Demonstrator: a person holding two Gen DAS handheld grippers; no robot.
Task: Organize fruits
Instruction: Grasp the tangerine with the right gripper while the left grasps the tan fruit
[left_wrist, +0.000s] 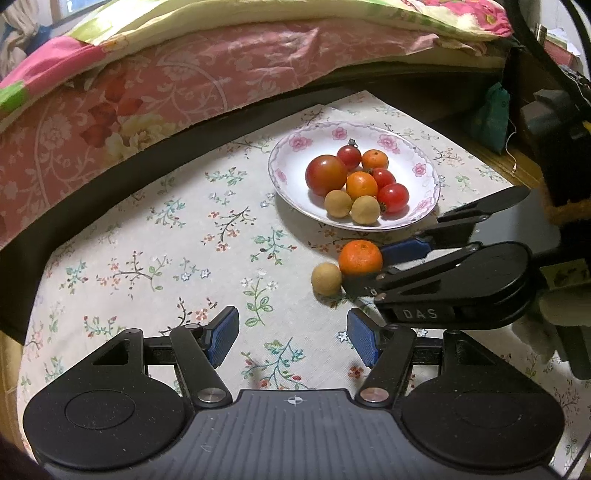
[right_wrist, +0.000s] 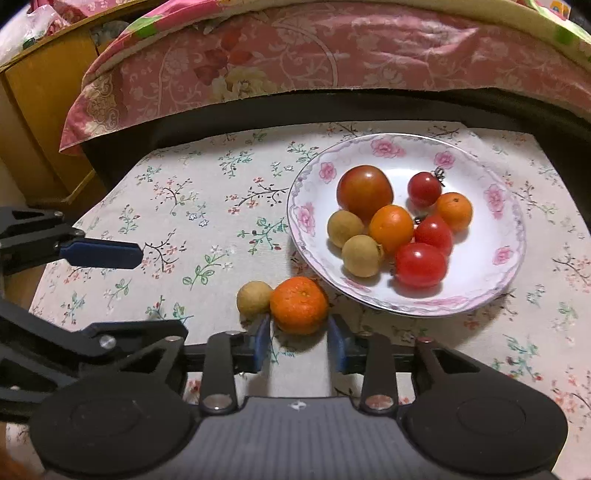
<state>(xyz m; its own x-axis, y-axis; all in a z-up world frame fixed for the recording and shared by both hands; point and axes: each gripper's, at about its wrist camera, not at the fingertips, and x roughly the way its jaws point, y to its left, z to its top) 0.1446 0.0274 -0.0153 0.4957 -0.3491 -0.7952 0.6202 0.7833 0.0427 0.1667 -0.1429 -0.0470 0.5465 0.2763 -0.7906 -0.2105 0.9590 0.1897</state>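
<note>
A small mandarin (right_wrist: 299, 304) lies on the flowered cloth just in front of the plate, with a tan longan (right_wrist: 255, 297) touching its left side. My right gripper (right_wrist: 300, 330) is shut on the mandarin, its blue pads (right_wrist: 264, 334) against both sides at the tips. In the left wrist view the mandarin (left_wrist: 360, 257) and the longan (left_wrist: 326, 278) lie right of centre, with the right gripper (left_wrist: 364, 273) reaching in from the right. My left gripper (left_wrist: 291, 332) hovers open over bare cloth, nothing between its pads.
The white flowered plate (right_wrist: 480, 291) holds a large tomato (right_wrist: 365, 192), cherry tomatoes, two small oranges and two longans. A pink quilted bed edge (right_wrist: 295, 55) runs along the far side. A yellow wooden cabinet (right_wrist: 40, 122) stands far left. The plate (left_wrist: 295, 142) lies beyond the left gripper.
</note>
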